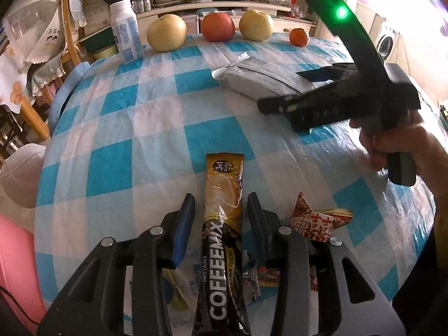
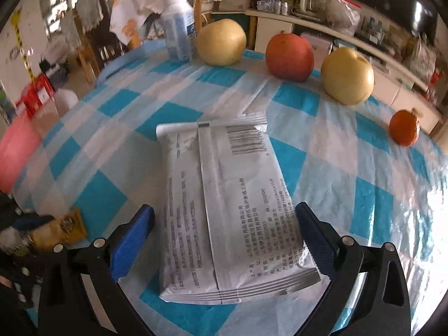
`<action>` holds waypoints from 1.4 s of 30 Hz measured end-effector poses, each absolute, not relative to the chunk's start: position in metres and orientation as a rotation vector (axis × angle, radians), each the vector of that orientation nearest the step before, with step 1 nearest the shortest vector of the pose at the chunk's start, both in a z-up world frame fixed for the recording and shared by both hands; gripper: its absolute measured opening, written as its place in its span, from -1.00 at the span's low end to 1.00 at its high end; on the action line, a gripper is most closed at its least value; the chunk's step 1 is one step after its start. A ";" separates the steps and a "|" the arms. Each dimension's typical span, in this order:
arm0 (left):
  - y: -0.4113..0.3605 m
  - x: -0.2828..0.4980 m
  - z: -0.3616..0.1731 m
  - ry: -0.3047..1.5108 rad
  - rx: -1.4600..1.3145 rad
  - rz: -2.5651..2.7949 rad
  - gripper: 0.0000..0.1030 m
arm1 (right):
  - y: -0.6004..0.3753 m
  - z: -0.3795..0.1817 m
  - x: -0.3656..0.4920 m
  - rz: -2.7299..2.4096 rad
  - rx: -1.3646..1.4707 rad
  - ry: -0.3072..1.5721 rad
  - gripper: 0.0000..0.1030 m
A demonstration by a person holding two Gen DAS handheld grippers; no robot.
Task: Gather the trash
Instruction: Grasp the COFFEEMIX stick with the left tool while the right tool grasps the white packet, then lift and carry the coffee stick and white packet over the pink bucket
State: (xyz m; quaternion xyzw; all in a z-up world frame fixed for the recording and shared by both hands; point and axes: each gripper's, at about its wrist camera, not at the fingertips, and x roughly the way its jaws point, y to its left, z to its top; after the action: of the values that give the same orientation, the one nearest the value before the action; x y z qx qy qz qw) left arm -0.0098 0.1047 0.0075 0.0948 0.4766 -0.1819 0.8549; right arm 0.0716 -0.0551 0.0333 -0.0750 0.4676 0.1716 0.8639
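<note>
Jaws of the left gripper stand narrow on either side of a coffee-mix sachet, a slim gap showing at each pad, so no grip is clear. Other wrappers lie under it, a red patterned wrapper just beside. The right gripper is spread wide around the near end of a silver packet lying flat on the blue-checked tablecloth, pads apart from its edges. Beyond, along the far edge, stand a white bottle, two yellow pears, a red apple and a small orange.
</note>
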 end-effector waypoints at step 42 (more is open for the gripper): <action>0.212 -0.020 0.074 0.782 -0.151 -0.300 -0.54 | -0.044 0.101 0.019 0.440 0.228 0.854 0.52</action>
State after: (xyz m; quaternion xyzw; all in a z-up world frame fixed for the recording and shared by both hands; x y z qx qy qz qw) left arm -0.0199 0.2117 0.0740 -0.0733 0.3794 -0.1454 0.9108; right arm 0.0192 -0.0442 0.1013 0.1093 0.4100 0.2111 0.8806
